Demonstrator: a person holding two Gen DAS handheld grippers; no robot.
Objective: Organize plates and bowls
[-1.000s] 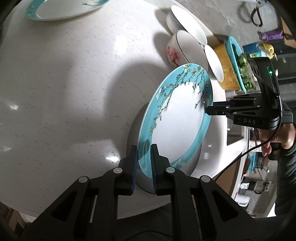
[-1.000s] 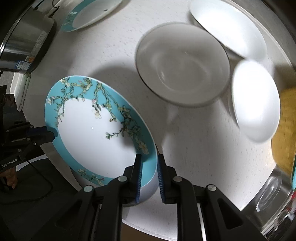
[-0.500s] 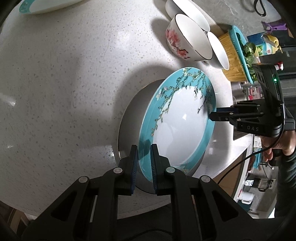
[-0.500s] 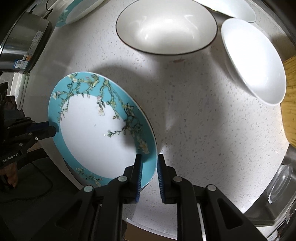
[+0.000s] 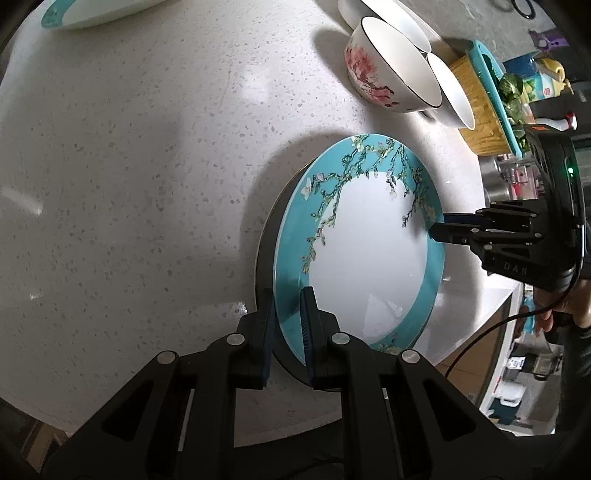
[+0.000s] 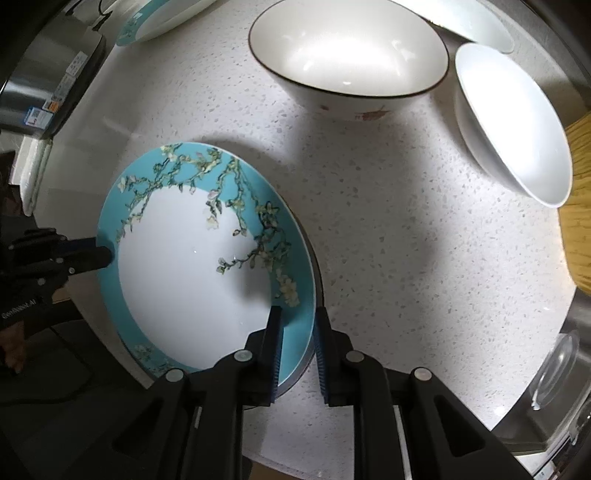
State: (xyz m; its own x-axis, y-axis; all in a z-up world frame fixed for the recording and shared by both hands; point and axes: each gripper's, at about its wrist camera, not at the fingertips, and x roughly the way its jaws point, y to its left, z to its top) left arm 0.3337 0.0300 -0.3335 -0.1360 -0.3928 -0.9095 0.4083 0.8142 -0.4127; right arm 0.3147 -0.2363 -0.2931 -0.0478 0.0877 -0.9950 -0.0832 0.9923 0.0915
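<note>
The blossom plate point(image 6: 192, 266) lies near the counter's point(image 5: 129, 166) front edge. Behind it stands a rimmed bowl point(image 6: 347, 59), with a plain bowl point(image 6: 513, 125) to its right. A second plate point(image 5: 99, 13) lies far back left.

A steel cooker point(image 6: 48, 74) stands at the speckled white countertop's point(image 5: 147, 177) edge. A yellow basket point(image 5: 476, 110) of greens point(image 5: 511, 88) sits at the countertop's far edge.

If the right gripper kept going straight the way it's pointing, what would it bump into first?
The right gripper, clamped on the teal plate's rim, points down at the speckled countertop. It would probably meet that counter first, right beside the plate, though the depth is hard to judge.
</note>
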